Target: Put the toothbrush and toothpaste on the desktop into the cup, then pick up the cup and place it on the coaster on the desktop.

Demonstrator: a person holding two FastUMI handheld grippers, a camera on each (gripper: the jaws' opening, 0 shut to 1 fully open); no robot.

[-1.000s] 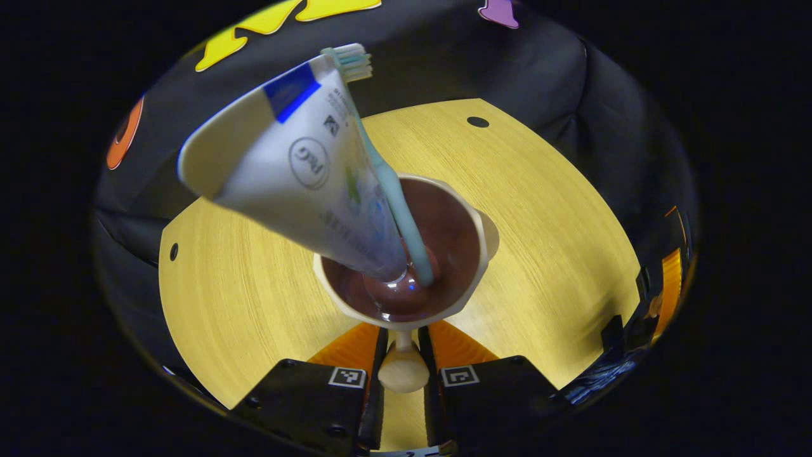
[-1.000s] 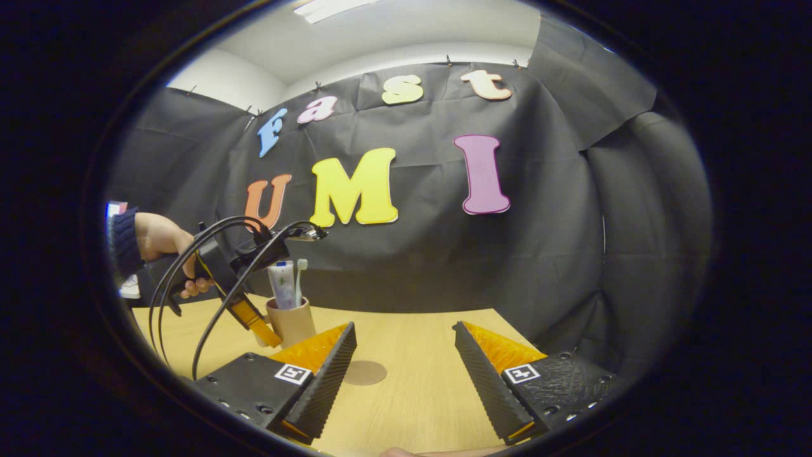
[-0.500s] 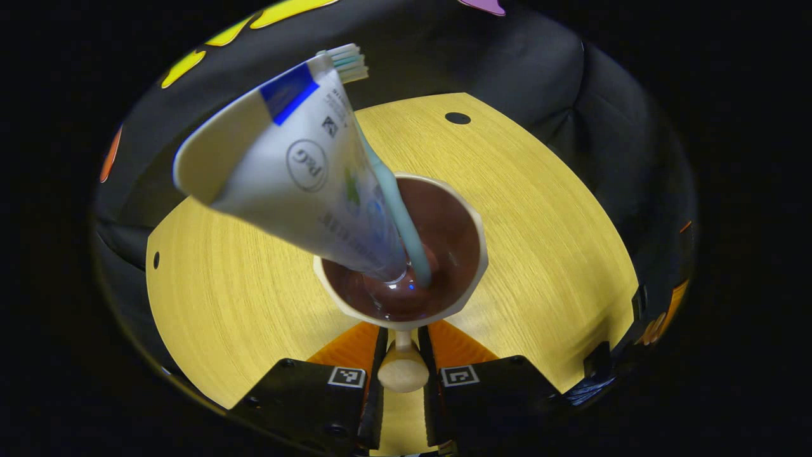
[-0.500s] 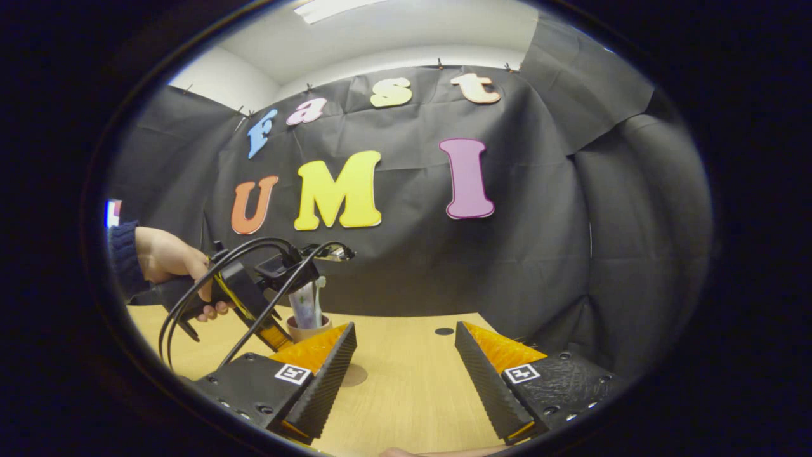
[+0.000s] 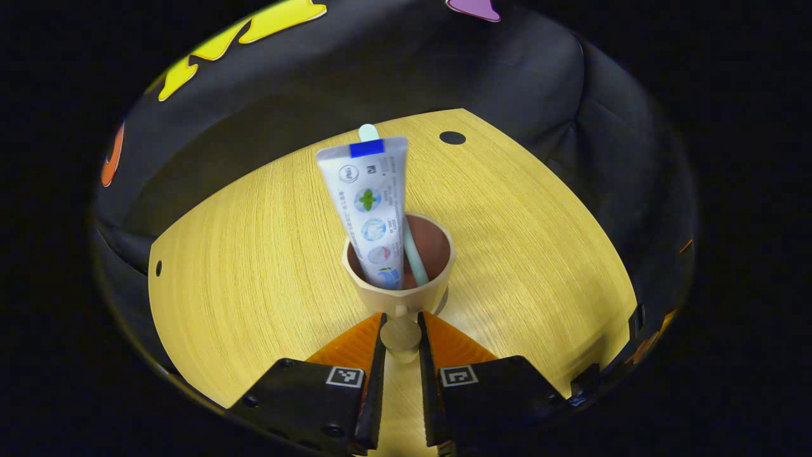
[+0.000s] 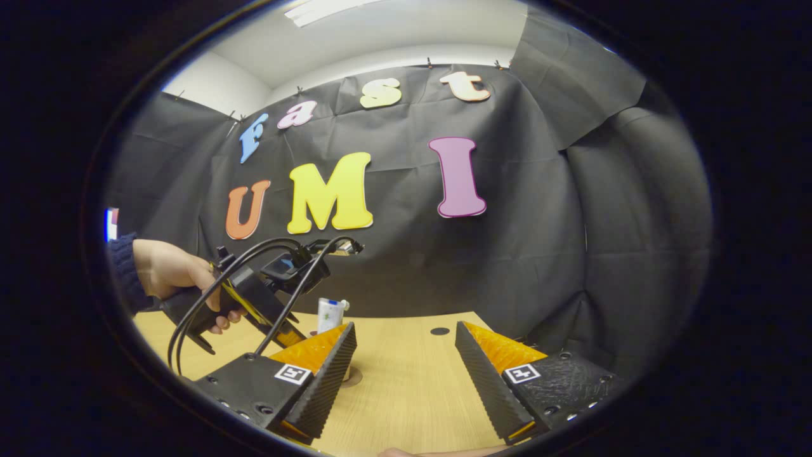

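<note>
**Cup's on the desk, handle pinched by the left gripper**

Left gripper view: the left gripper [image 5: 400, 333] has its fingers clenched on the cup's handle [image 5: 399, 331], one finger each side of that little knob. The cup [image 5: 398, 293] sits upright on the desk [image 5: 254, 254], right ahead of the fingers. The toothpaste [image 5: 370, 203] stands in it, crimped end up, leaning a bit to the left. The toothbrush [image 5: 413, 254] is tucked behind the tube, its top end poking out just above the crimp. A sliver of the coaster [image 5: 442, 301] peeks out at the cup's right base, so the cup looks to be on it, though I can't tell how well centred.

Right gripper view: the right gripper [image 6: 406, 358] hangs over the desk [image 6: 406, 393] with fingers spread wide, grasping nothing. Off to the left, a hand [image 6: 174, 276] in a dark sleeve [image 6: 124, 270] holds the left gripper [image 6: 279, 330], cables [image 6: 254, 279] looping off it. The toothpaste [image 6: 330, 314] top shows just past the near finger, and a bit of the coaster [image 6: 352, 377] shows below it.
</note>
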